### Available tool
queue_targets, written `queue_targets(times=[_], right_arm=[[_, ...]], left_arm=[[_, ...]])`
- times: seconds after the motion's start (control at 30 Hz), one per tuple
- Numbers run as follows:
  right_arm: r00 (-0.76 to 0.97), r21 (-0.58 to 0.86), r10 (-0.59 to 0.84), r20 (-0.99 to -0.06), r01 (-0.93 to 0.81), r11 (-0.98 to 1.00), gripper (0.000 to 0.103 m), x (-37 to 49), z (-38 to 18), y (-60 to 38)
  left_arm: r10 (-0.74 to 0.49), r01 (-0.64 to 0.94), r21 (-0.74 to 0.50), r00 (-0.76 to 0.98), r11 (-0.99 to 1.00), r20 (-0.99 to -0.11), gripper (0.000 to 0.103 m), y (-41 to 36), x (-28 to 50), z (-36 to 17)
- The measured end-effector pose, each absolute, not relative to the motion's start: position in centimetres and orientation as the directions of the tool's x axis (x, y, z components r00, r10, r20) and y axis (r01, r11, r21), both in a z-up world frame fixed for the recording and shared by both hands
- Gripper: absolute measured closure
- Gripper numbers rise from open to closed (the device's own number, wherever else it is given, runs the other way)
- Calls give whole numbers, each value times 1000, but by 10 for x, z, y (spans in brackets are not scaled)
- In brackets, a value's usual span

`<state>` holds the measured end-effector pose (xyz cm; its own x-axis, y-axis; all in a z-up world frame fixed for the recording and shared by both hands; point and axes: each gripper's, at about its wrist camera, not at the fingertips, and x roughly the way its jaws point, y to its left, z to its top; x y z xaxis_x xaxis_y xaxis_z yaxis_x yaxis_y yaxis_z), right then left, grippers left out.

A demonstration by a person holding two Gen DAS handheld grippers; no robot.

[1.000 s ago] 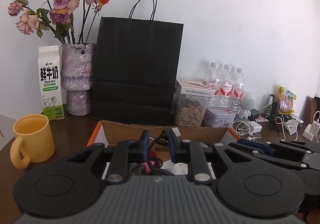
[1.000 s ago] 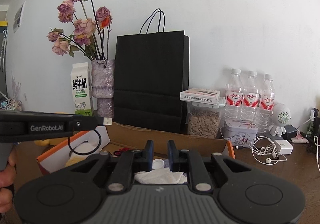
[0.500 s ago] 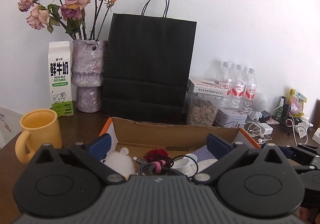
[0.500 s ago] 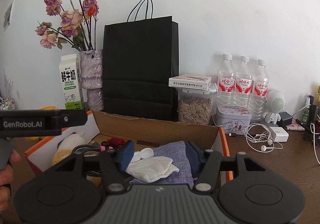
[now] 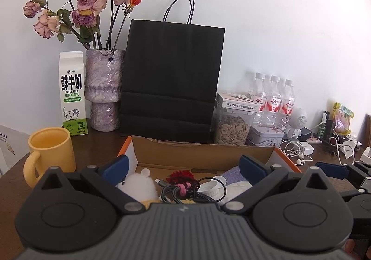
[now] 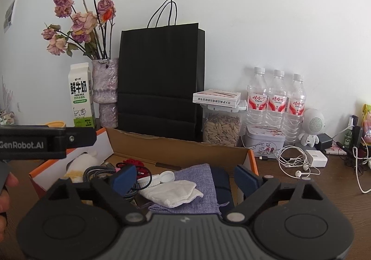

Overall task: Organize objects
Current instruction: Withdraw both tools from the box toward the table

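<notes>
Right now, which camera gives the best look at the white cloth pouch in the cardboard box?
The right wrist view: the white cloth pouch lies in full sight on the purple fabric. In the left wrist view only a sliver of it shows behind a gripper finger.

- A plain white wall (image 5: 278, 28) stands behind everything, evenly lit by soft daylight.
- A dark brown wooden table (image 6: 324, 192) reaches up to this wall.
- On the wall, at the far left of the right wrist view, hangs a small paper sheet (image 6: 9, 14).
- No window or floor is visible.
- The light makes weak shadows on the wall.
</notes>
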<state>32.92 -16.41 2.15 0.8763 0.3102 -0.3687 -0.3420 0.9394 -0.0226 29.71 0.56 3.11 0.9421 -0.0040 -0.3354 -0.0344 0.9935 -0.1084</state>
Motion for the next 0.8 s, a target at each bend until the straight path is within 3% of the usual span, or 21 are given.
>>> queue_targets(times=[0.07,0.43,0.8], right_arm=[[878,-28,306,-367,-339,940,1,324,22,-165],[877,-8,297,-379,-324,946,0,285,21,-182],[851,-26,274,-448,-318,948,0,236,3,-196]], left_arm=[[-5,-33,-108,942,994,-336,0,5,291,32],[-10,-28,-109,942,994,-337,0,1,250,36],[14,-54,-89,918,995,-396,0,10,211,24]])
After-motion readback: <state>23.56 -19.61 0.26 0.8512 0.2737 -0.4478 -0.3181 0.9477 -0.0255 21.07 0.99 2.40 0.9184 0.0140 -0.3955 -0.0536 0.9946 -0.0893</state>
